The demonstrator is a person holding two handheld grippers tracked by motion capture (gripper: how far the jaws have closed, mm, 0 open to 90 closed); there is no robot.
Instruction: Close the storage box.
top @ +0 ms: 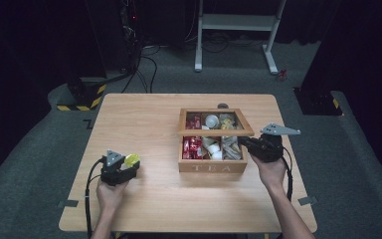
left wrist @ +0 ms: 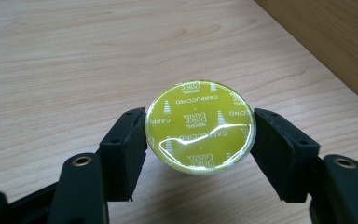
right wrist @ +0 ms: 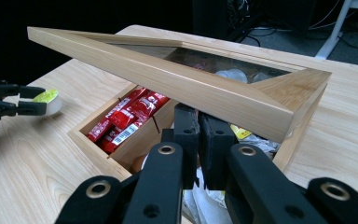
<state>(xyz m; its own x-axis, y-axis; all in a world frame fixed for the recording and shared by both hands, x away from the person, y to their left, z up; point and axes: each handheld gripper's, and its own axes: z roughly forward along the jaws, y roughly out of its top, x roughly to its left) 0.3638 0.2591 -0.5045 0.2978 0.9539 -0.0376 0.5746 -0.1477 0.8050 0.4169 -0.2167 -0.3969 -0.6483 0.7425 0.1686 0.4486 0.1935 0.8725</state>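
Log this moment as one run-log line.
left tool: shut on capsule, beside tea box | right tool: shut, propping lid ajar | sachets in box

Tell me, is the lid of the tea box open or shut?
Partly open. The lid is tilted up above the tea box, propped on the shut right gripper; red packets show beneath it.

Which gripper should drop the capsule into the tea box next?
Left. The left gripper already clamps the yellow-green foil-topped capsule; the right gripper, jaws shut, props up the wooden tea box's glass-paned lid.
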